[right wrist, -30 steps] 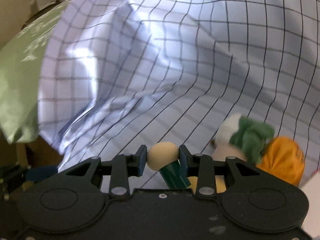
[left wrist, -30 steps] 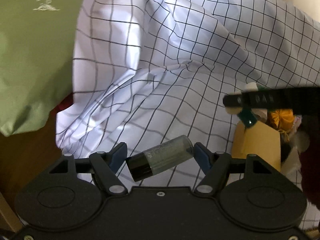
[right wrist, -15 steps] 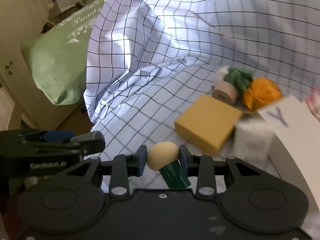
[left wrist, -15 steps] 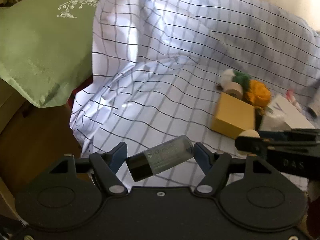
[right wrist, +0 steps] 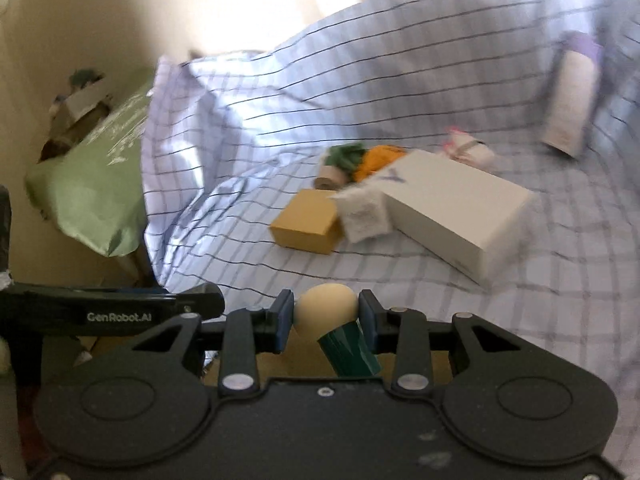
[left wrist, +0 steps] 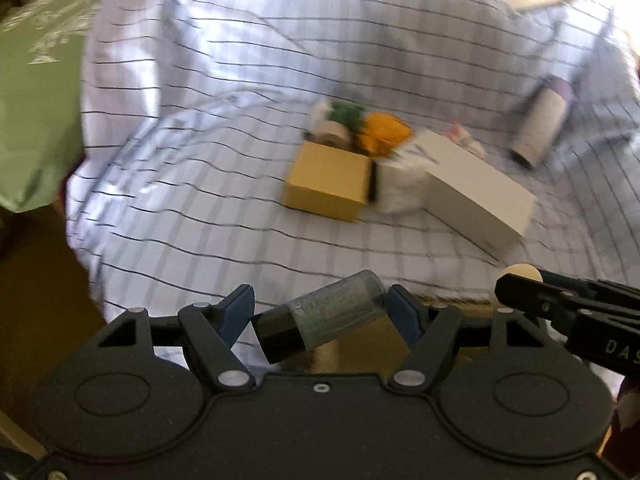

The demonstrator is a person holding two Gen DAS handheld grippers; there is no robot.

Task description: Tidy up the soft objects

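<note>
My left gripper [left wrist: 320,308] is shut on a grey-green tube with a black cap [left wrist: 320,320], held slanted above the near edge of the checked sheet [left wrist: 200,200]. My right gripper [right wrist: 325,316] is shut on a cream-headed, green-handled applicator [right wrist: 326,312]; it also shows at the right of the left wrist view [left wrist: 520,276]. On the sheet lie a yellow box [left wrist: 326,180], a white box [left wrist: 476,184], a white fluffy pad [right wrist: 364,212], an orange and green soft bundle [left wrist: 376,128] and a tape roll [left wrist: 330,132].
A white bottle with a purple cap [left wrist: 540,128] lies at the far right of the sheet. A small white and pink item [right wrist: 468,148] lies behind the white box. A green bag [right wrist: 100,176] sits at the left beside the sheet. A cream wall [right wrist: 60,20] rises behind.
Both grippers have pulled back from the sheet with their objects still held, so more of the sheet, the white box and the bottle have come into view.
</note>
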